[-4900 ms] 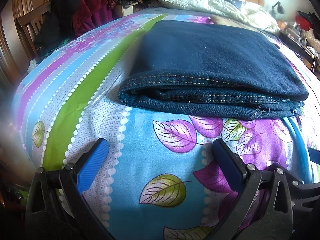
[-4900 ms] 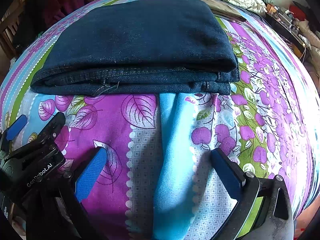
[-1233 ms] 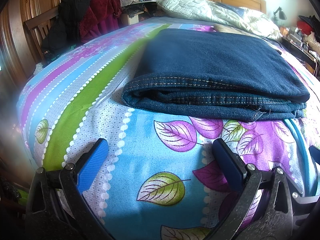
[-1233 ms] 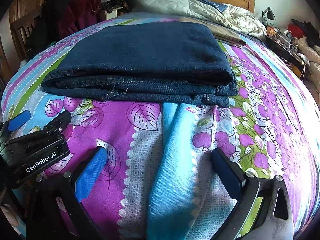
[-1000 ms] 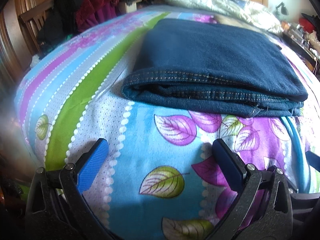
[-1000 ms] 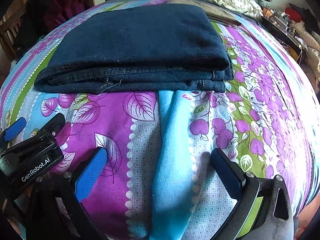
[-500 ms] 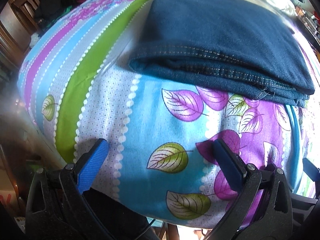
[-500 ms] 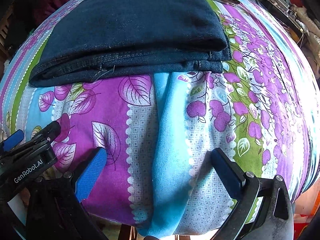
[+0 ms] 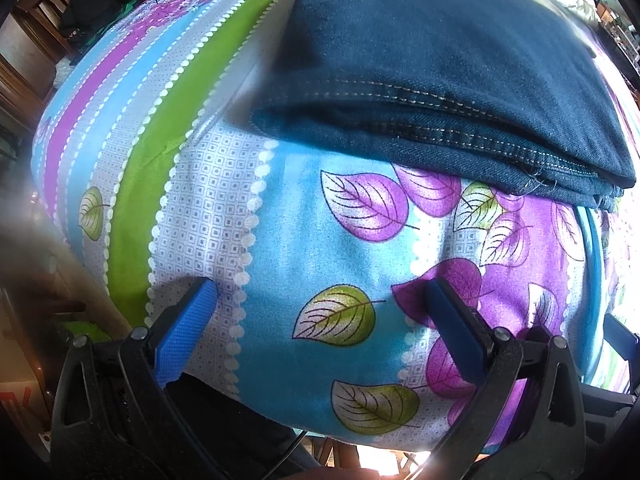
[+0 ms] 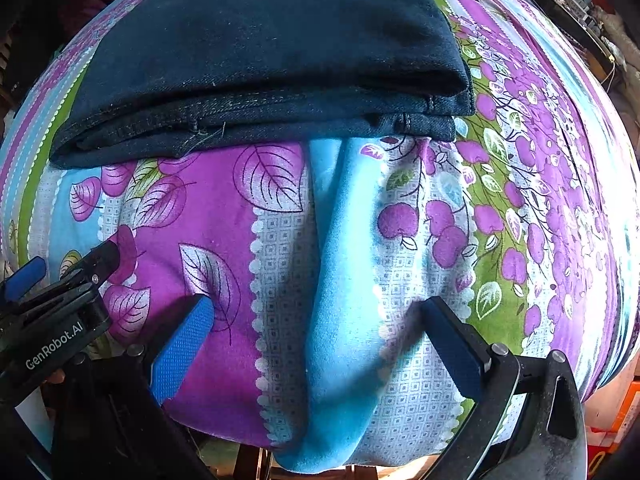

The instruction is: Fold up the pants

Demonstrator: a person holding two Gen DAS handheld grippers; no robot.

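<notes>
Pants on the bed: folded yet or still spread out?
Folded. The pants lie as a compact stack, layered seamed edges showing at the near side; both grippers are open, clear of them.

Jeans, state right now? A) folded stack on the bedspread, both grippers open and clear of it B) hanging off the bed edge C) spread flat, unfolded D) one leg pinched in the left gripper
A: the jeans lie as a layered stack on the bedspread, and the left gripper and right gripper are open, short of the denim.

White lettering reading "GenRobot.AI" runs along the black body of the left gripper (image 10: 60, 276), seen at the lower left of the right wrist view, beside the bed's leaf-patterned sheet (image 10: 280, 240); nothing else is legible
</notes>
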